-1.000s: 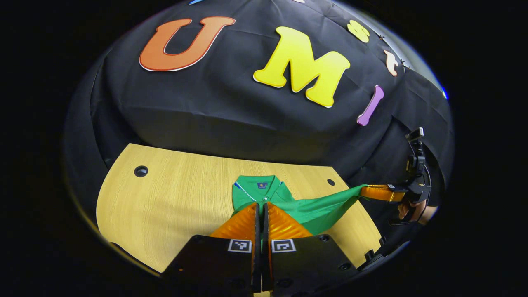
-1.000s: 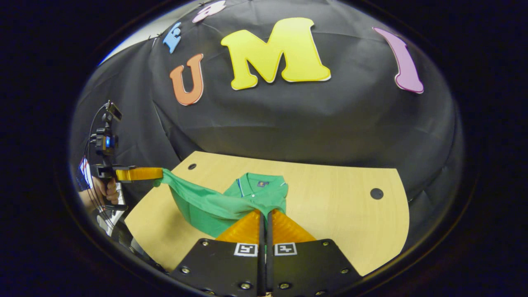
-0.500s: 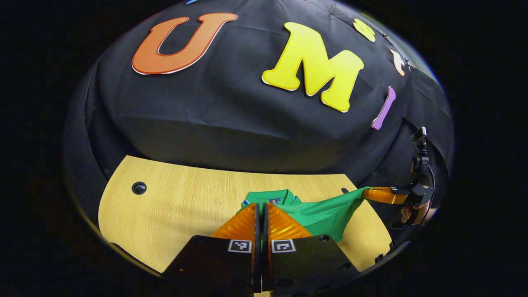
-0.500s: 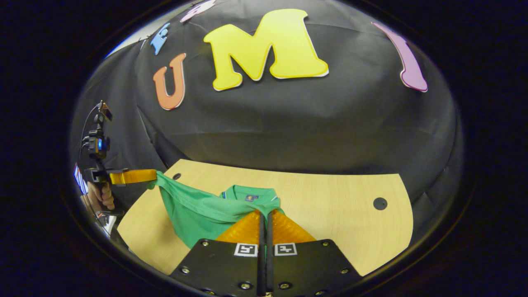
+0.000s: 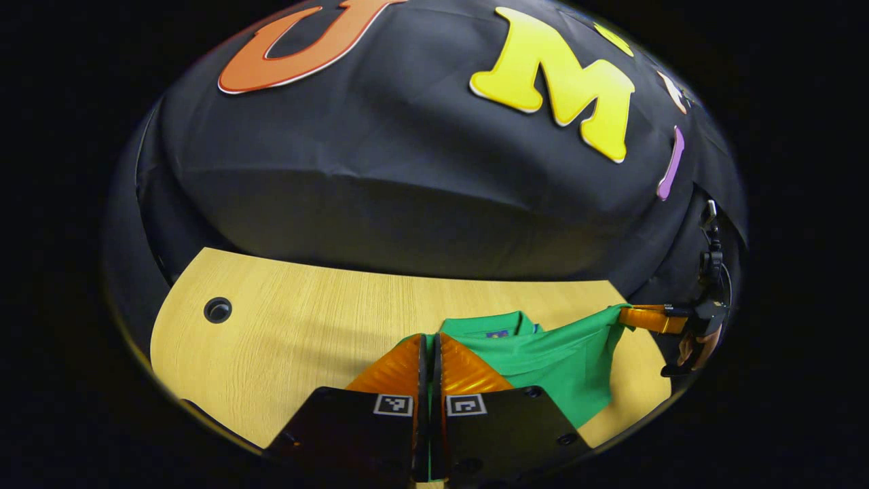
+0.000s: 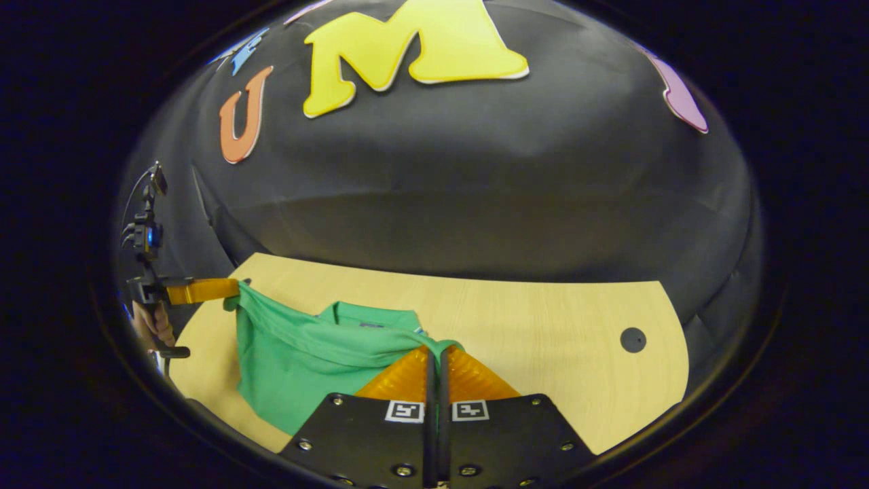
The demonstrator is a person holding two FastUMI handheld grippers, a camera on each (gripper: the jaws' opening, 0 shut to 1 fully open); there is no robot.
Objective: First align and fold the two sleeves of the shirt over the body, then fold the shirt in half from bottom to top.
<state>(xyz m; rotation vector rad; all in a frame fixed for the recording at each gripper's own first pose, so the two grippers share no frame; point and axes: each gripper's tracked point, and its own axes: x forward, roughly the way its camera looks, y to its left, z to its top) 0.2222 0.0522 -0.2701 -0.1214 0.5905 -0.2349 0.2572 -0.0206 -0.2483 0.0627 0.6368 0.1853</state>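
My left gripper (image 5: 429, 339) is pinched tight on a corner of the green shirt (image 5: 550, 356); a thin strip of green cloth runs down the slit between my two fingers in the left gripper view, so both press on it. My right gripper (image 6: 435, 353) is likewise clamped on the shirt's other lower corner, with the green hem (image 6: 380, 343) curling over its fingertips in the right gripper view.

The shirt is a bright green polo with a darker patch inside the neck. Its bottom edge is lifted off the table (image 5: 285, 319) and stretched taut between my two grippers, so the cloth hangs as a sagging sheet from that raised edge down to the wood. Beyond the lifted hem, the collar (image 5: 492, 324) lies flat on the table, facing the far wall, just past my fingertips in both views.

In the left gripper view the shirt spreads from my fingers out to the right, ending at my other gripper, held in my hand (image 5: 699, 343) near the table's right edge. In the right gripper view it spreads left to my left gripper, gripped by my other hand (image 6: 153, 326).

Farther off, pale wooden tabletop carries a round cable hole (image 5: 217, 310), and behind it hangs the black cloth wall (image 5: 407, 176).
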